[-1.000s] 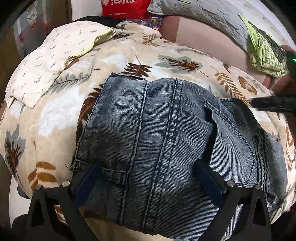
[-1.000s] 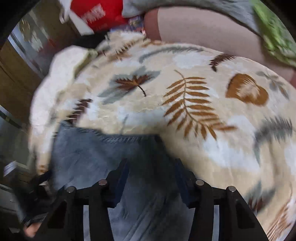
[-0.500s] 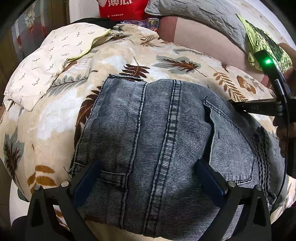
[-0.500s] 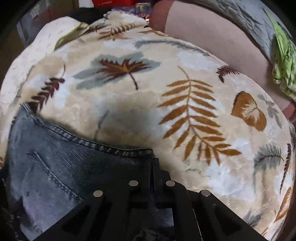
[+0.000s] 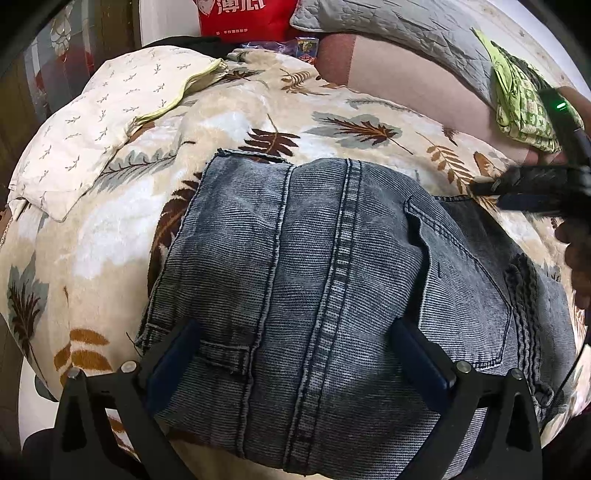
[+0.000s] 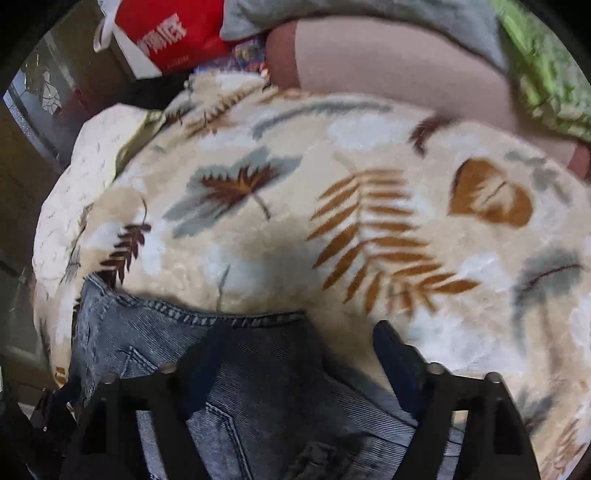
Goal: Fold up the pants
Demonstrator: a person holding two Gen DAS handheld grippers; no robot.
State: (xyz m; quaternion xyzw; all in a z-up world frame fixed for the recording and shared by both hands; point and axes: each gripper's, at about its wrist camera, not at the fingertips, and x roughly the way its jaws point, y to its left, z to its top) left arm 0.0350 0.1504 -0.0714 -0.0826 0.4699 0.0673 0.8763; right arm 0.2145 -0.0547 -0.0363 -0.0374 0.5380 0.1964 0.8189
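Grey-blue jeans (image 5: 332, 288) lie folded on a cream blanket with leaf prints (image 5: 229, 122); a back pocket faces up on the right. My left gripper (image 5: 295, 347) hovers low over the near part of the jeans, open wide, its fingers (image 5: 177, 350) straddling the denim without pinching it. In the right wrist view the jeans' (image 6: 155, 332) far right corner and hem lie under my right gripper (image 6: 299, 350). Its jaws are opening, and the denim lies between them unpressed. The right gripper (image 5: 491, 194) also shows from the side at the jeans' far right corner, held by a hand.
A white cloth with small sprigs (image 5: 92, 122) lies at the blanket's far left. Behind are a red bag (image 5: 243, 18), a grey quilt (image 5: 388, 26), a green patterned cloth (image 5: 517, 99) and a pinkish sheet (image 5: 406, 85). The bed drops off at the near left.
Half a second ago the right gripper was shut at the jeans' corner hem; now its jaws stand apart, and its view has pulled back a little. The left gripper and the jeans have not moved.
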